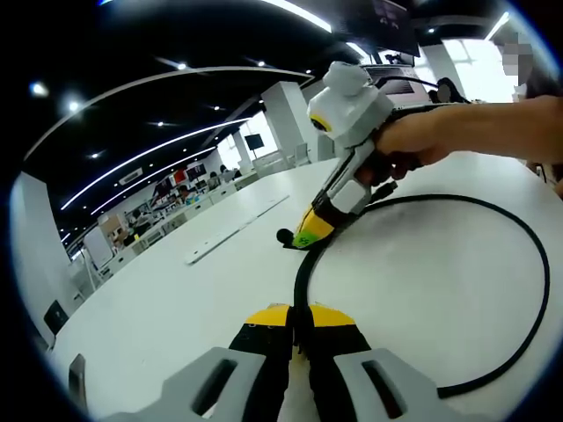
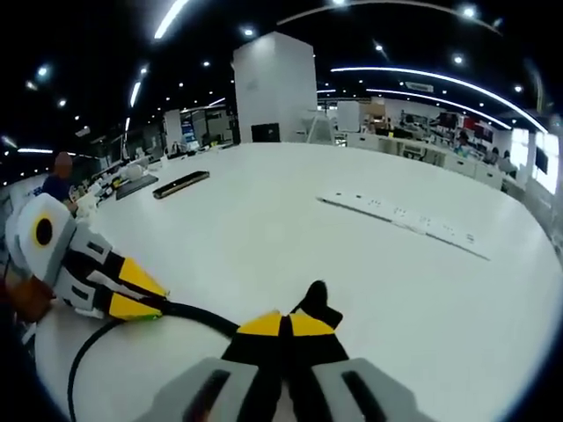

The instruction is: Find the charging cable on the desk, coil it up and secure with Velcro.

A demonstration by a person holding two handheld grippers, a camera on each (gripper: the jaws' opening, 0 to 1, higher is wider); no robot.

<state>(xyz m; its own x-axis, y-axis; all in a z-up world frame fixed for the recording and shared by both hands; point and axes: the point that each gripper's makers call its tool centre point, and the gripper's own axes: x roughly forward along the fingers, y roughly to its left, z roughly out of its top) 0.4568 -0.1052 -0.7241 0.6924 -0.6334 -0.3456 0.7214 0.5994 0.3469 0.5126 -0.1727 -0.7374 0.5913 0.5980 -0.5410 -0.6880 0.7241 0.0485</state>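
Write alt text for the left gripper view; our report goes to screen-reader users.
The left tool, shut on a black cable, rests on a white desk. The cable loops right and back to the right tool, held by a hand.

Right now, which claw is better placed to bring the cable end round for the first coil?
Probably the right claw: it grips the black cable near its plug end, which is free to swing. The left claw pinches the cable mid-length, anchoring the loop on the white desk.

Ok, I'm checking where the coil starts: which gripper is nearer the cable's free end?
Right. The right gripper clamps the cable just behind its free end; the left gripper holds it farther along.
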